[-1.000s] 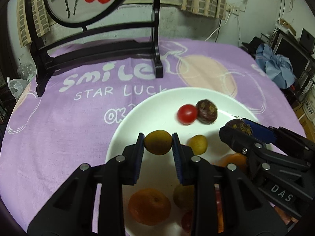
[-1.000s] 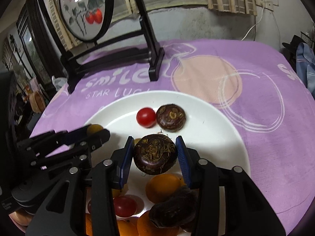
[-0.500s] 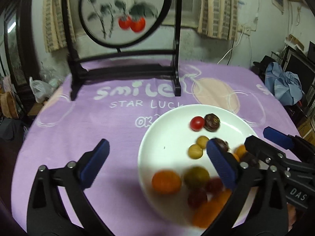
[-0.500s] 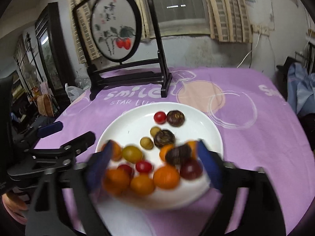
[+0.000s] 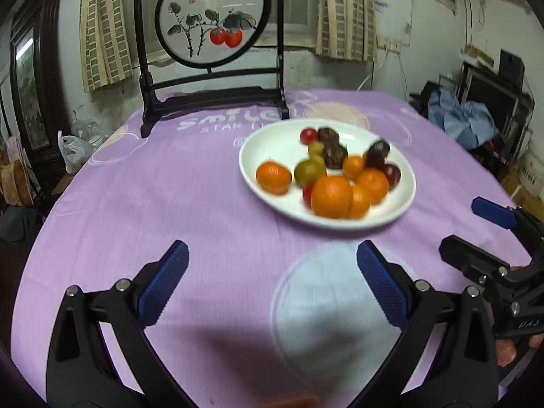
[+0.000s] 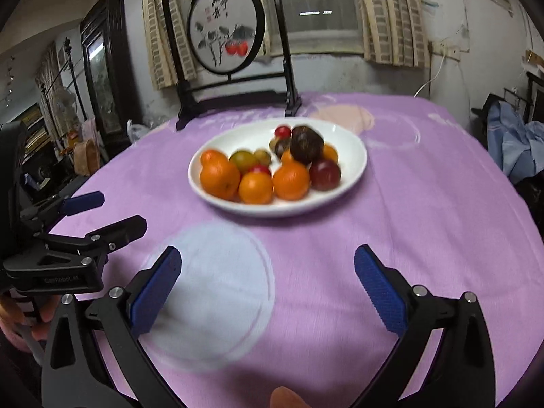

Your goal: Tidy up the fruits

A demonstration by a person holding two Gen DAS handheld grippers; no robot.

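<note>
Above the near edge of the purple printed tablecloth (image 5: 190, 204), the left black gripper with blue ribbed pads (image 5: 272, 280) and the right black gripper with blue ribbed pads (image 6: 267, 280) both stand fully spread, empty, touching nothing. Beyond them, well apart, the round white glossy plate (image 6: 357, 156) holds piled fruits (image 6: 272, 166): smooth oranges, red tomatoes, dark rough-skinned rounds, greenish ones, slightly blurred.
</note>
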